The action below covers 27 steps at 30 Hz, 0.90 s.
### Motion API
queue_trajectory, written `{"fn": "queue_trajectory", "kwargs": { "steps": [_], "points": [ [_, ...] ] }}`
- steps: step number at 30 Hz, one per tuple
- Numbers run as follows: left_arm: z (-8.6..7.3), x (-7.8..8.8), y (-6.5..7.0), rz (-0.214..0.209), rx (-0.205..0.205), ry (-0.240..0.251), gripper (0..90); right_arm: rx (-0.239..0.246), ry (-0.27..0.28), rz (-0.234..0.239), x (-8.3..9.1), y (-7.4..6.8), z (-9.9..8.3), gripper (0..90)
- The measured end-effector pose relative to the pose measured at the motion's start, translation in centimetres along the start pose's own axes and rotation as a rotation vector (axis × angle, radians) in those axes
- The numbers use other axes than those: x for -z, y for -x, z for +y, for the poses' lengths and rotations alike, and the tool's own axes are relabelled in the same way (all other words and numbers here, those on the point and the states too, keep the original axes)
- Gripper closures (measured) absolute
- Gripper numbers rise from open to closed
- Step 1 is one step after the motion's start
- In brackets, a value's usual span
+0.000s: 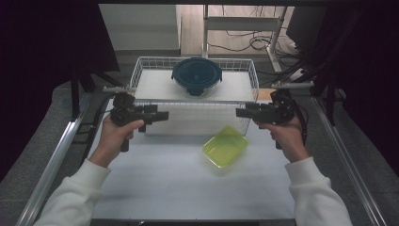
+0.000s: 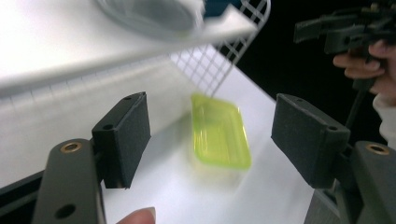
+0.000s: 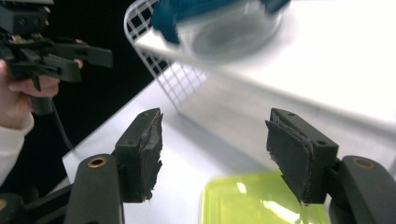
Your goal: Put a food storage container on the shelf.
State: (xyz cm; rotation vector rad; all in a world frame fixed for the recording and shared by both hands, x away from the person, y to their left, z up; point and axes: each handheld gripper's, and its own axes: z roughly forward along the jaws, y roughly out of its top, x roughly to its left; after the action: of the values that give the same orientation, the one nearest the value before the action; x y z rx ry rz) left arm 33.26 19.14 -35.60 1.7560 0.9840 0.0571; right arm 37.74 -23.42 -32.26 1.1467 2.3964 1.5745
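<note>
Lying between both fingers, yellow-green tray (image 1: pixel 226 146), untouched

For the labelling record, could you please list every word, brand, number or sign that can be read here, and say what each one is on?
None: no readable text stands anywhere.
Green tray: plain, no print.
Round container with its dark blue lid in the wire basket: any embossing is too small and blurred to read.
Left gripper and right gripper: plain black, no label or number to be seen.
</note>
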Motion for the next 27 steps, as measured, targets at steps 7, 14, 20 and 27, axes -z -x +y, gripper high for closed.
{"fn": "queue_trajectory", "kwargs": {
  "steps": [7,14,20,27],
  "points": [
    [-4.8,0.1,1.0,0.027,-0.021,-0.051,27.8,0.021,-0.049,-0.062,0.8,0.3,-5.2,35.4],
    [-8.7,-0.8,1.6,0.108,-0.068,-0.126,27.2,0.018,-0.113,-0.083,0.7,0.4,-9.1,35.7],
    [-10.7,-1.1,1.3,0.127,-0.049,-0.131,27.1,0.002,-0.146,-0.086,0.4,0.4,-11.0,35.7],
    [-12.2,-1.5,0.7,0.144,-0.032,-0.171,26.8,-0.020,-0.150,-0.099,-0.2,1.1,-11.6,35.4]
  ]
}}
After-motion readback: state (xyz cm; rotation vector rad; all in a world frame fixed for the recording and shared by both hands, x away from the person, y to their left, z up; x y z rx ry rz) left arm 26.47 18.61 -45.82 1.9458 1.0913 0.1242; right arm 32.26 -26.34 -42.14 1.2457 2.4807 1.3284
